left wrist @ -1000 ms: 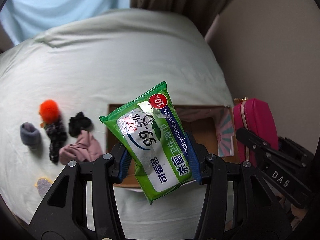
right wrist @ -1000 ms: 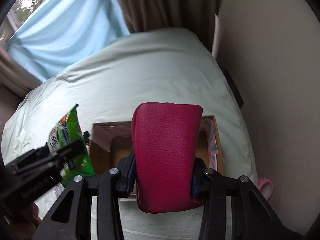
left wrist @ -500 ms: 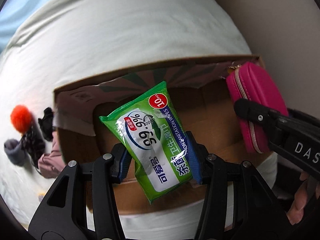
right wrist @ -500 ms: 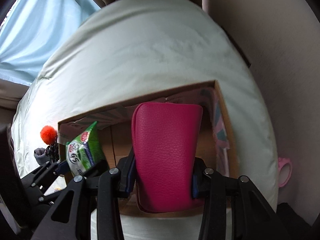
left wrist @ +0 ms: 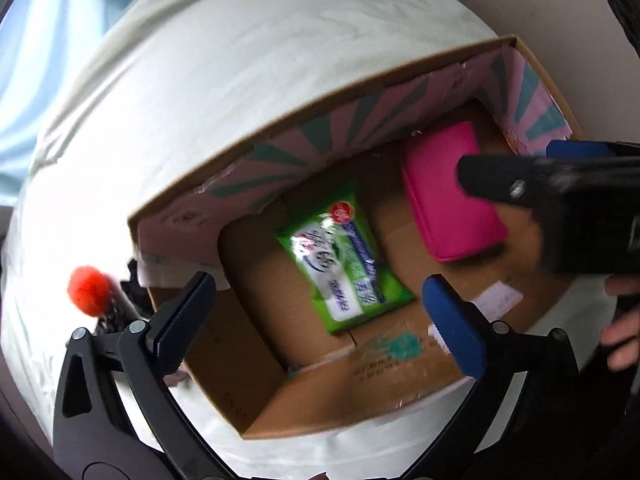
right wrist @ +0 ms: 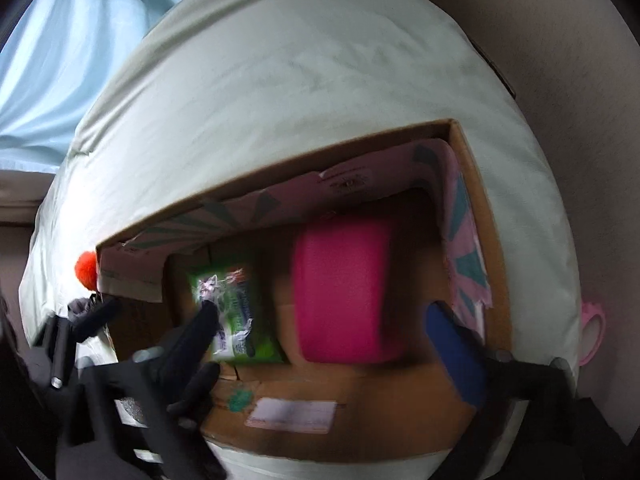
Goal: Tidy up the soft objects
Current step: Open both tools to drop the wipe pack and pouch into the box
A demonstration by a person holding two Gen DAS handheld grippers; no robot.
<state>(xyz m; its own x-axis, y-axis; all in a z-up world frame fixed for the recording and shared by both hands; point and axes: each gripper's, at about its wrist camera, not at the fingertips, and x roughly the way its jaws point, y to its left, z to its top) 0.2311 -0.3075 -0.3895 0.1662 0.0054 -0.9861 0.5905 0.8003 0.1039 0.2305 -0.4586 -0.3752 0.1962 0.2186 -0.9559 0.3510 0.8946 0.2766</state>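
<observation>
Both my tools hang over the cardboard box (left wrist: 360,396) on the bed (left wrist: 248,60), the left tool (left wrist: 320,300) and right tool (right wrist: 332,332) each spread wide and empty. The green wipes pack (left wrist: 344,264) lies flat on the box floor beside the pink pouch (left wrist: 448,208); its label blurs, though I think "99" shows. An orange pompom (left wrist: 86,290) sits outside.
</observation>
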